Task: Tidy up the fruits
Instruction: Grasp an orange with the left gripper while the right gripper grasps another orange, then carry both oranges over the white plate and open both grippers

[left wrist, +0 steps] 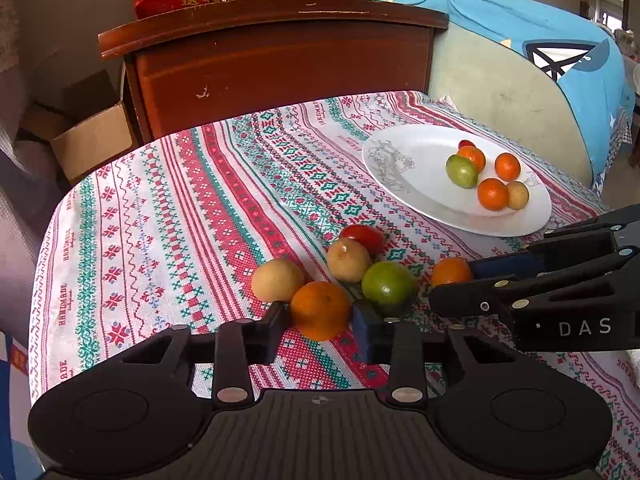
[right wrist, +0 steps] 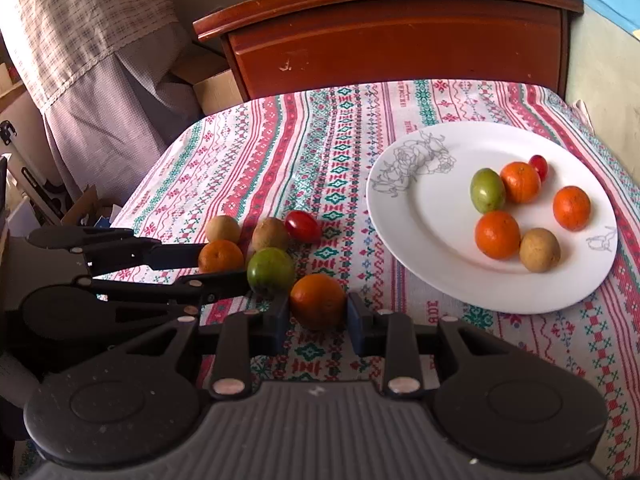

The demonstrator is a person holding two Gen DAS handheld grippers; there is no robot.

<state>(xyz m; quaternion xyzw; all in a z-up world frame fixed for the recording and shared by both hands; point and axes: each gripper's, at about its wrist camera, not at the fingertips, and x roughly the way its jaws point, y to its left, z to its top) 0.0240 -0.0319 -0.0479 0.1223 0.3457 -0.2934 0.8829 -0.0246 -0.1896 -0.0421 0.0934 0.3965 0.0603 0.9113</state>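
Left gripper (left wrist: pixel 321 322) clamps an orange (left wrist: pixel 320 310); right gripper (right wrist: pixel 318 312) clamps another orange (right wrist: pixel 318 300). Lime (right wrist: pixel 271 271) sits between the two. Plate (right wrist: pixel 420 240) with fruit lies ahead-right of both.

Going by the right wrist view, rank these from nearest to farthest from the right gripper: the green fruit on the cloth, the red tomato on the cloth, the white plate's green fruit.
1. Green fruit on the cloth, just left of the right gripper.
2. Red tomato, farther back on the cloth.
3. Plate's green fruit, on the white plate, back right.
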